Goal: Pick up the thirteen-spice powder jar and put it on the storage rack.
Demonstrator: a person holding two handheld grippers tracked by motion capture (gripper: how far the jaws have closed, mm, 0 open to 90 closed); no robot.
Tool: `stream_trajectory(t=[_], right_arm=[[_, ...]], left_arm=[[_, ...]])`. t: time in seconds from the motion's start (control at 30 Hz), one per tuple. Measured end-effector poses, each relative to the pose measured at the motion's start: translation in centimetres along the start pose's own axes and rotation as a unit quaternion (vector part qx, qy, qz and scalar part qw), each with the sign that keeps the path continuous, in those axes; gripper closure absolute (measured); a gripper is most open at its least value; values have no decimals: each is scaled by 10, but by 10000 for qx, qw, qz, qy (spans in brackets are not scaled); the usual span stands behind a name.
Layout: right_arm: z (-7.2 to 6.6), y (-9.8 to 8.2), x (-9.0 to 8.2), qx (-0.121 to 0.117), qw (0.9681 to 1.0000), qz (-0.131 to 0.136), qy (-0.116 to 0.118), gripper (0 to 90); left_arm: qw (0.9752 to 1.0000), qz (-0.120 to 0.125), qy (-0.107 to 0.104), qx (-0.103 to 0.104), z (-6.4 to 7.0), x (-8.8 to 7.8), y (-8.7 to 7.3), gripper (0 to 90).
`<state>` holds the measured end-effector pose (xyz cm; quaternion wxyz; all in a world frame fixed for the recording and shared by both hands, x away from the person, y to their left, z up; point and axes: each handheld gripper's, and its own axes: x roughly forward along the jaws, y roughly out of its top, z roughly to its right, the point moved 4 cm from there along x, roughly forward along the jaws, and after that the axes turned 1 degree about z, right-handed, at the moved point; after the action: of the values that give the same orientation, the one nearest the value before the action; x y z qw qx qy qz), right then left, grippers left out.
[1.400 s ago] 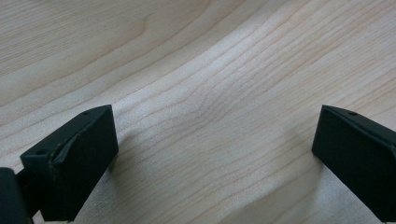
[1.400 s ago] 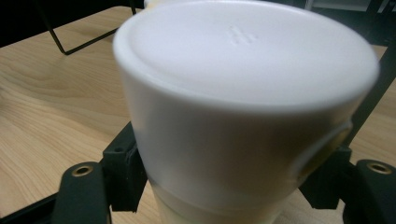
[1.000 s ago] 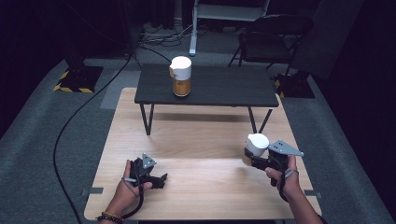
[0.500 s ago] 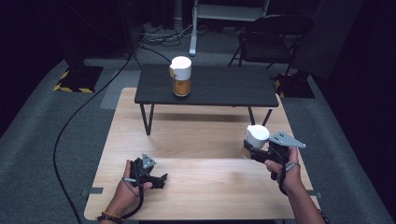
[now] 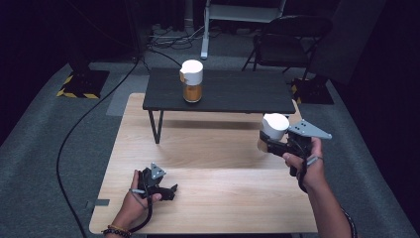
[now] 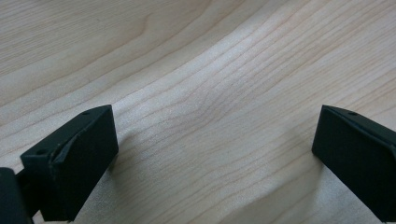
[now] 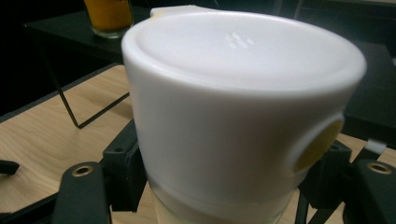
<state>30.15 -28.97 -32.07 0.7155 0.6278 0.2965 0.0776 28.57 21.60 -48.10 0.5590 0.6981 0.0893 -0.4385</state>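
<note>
The right gripper (image 5: 274, 144) clamps a white-lidded jar (image 5: 274, 130) upright between its jaws, held above the right edge of the wooden table (image 5: 208, 148). A matching jar of orange contents (image 5: 191, 81) stands on the black side table (image 5: 223, 94), ahead and to the left of the held one. The left gripper (image 5: 166, 191) rests wide open and empty on the wood.

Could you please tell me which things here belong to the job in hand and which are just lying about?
In the job: white-lidded jar, clamped in the right gripper; matching jar on the black table.
Lying about: left gripper, chair, floor cables.
</note>
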Motion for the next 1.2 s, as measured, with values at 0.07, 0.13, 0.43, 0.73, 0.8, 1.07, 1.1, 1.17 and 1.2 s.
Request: stream_trajectory(t=[0.07, 0.13, 0.43, 0.73, 0.8, 1.07, 1.1, 1.17, 1.2], right_arm=[[1, 8, -1, 1, 10000, 25, -40, 298], [2, 15, -1, 0, 10000, 55, -67, 298], [3, 44, 4, -66, 9996, 165, -233, 299], [1, 70, 20, -192, 9988, 266, -373, 299], [1, 72, 22, -199, 9987, 276, -378, 298], [11, 84, 35, -181, 9979, 503, -369, 298], [12, 86, 39, -183, 9977, 515, -390, 299], [14, 89, 44, -150, 9977, 519, -409, 298], [15, 89, 46, -134, 9975, 537, -440, 298]], left_arm=[[10000, -1, 2, 8, 0, 0, 0, 5], [10000, 0, 0, 0, 0, 0, 0, 4], [10000, -1, 1, 8, 0, 0, 0, 5], [10000, -1, -2, 0, 0, 0, 0, 4], [10000, 0, -3, -1, 0, 0, 0, 4], [10000, -1, 1, 7, 0, 0, 0, 4], [10000, -1, -2, -2, 0, 0, 0, 4], [10000, 0, -2, 0, 0, 0, 0, 5], [10000, -1, -2, 0, 0, 0, 0, 5]])
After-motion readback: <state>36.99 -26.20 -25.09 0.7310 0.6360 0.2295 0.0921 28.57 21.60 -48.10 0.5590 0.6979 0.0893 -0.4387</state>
